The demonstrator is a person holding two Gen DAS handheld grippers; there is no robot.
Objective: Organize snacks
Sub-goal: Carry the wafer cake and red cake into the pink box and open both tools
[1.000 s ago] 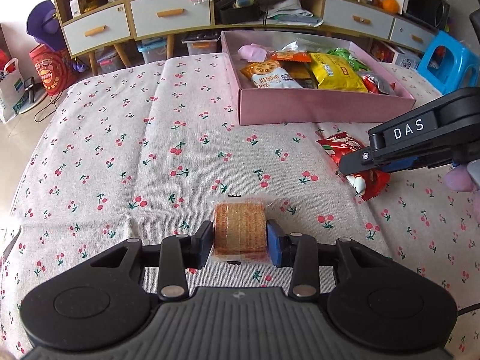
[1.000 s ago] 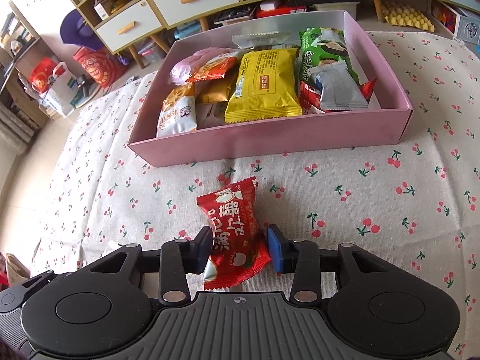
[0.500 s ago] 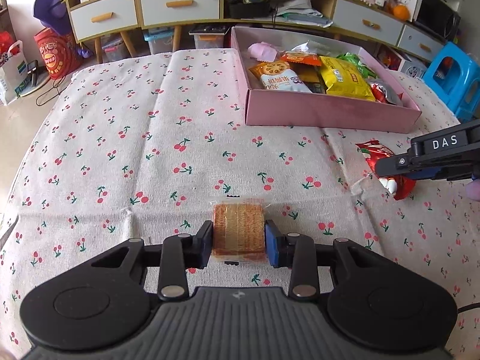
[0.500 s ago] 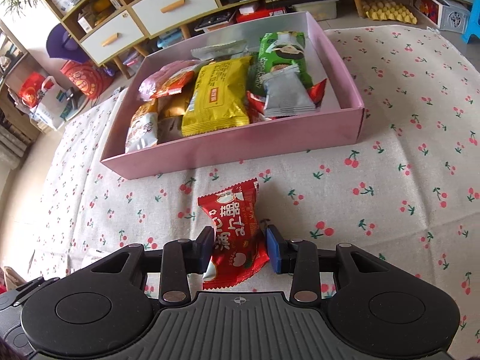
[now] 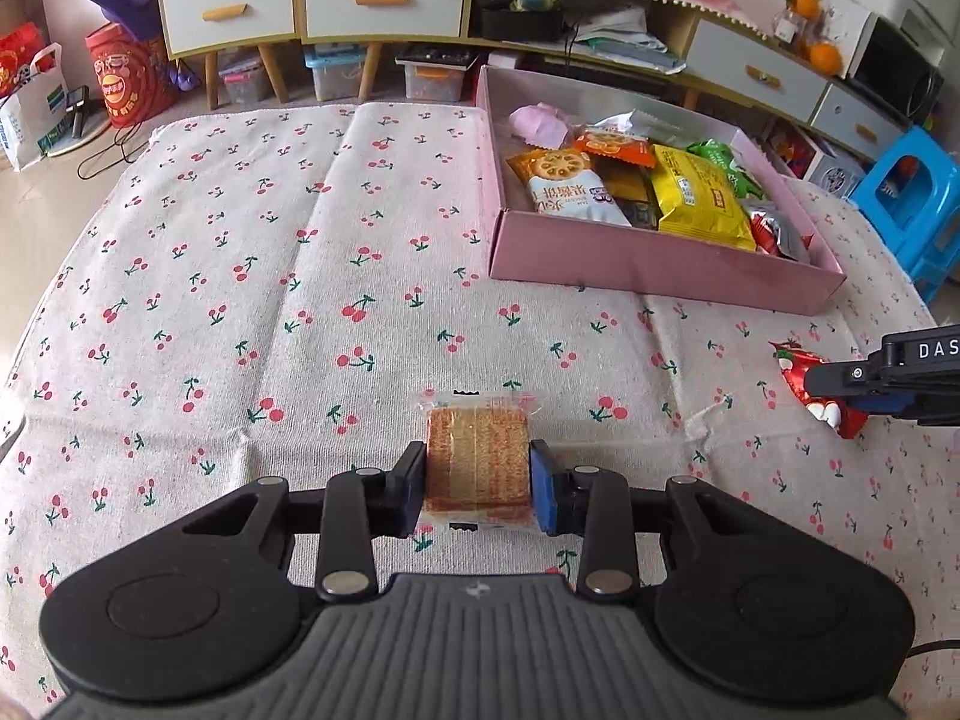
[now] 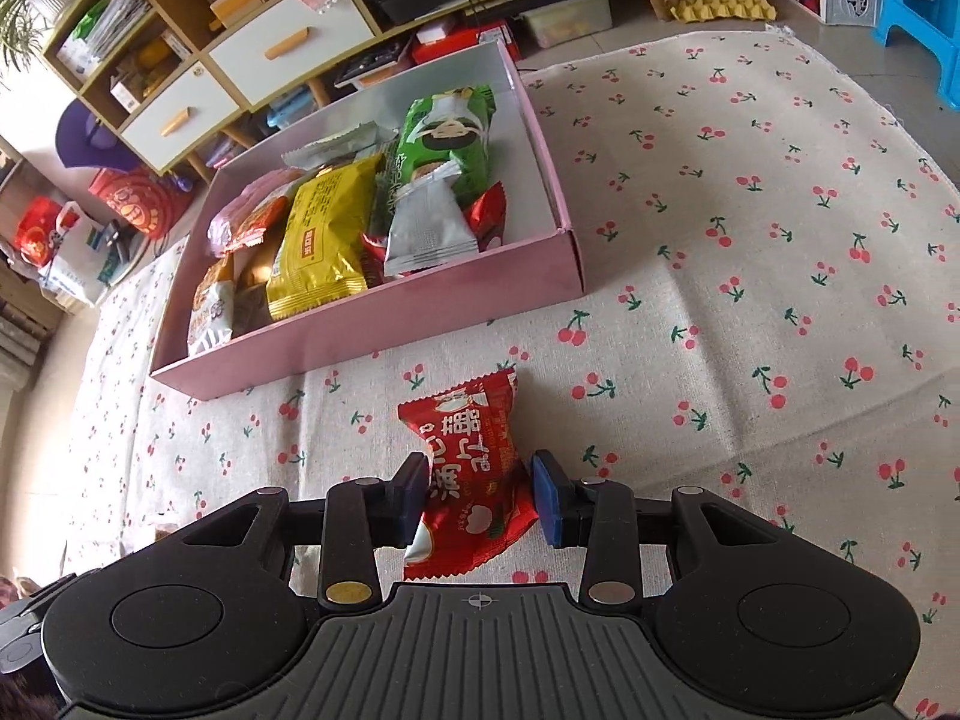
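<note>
My left gripper [image 5: 478, 474] is shut on a clear-wrapped brown cracker packet [image 5: 478, 450], low over the cherry-print cloth. My right gripper [image 6: 480, 489] is shut on a red snack packet [image 6: 471, 438] with white lettering, in front of the pink box's right end. In the left wrist view that right gripper [image 5: 864, 387] reaches in from the right edge with the red packet [image 5: 795, 369] in it. The pink box [image 5: 660, 267] lies at the back right, holding several snack packs: yellow [image 6: 318, 240], green [image 6: 447, 138], silver [image 6: 426, 228] and a biscuit pack [image 5: 570, 192].
The cherry-print cloth [image 5: 270, 300] covers the table. Behind the table runs a low cabinet with white drawers [image 5: 384, 0]. A blue stool [image 5: 906, 198] stands past the table's right side. Bags [image 5: 120, 78] sit on the floor at far left.
The right gripper has carried the red packet to the right, toward the box's right end. The left gripper keeps its hold on the cracker packet and has rolled slightly.
</note>
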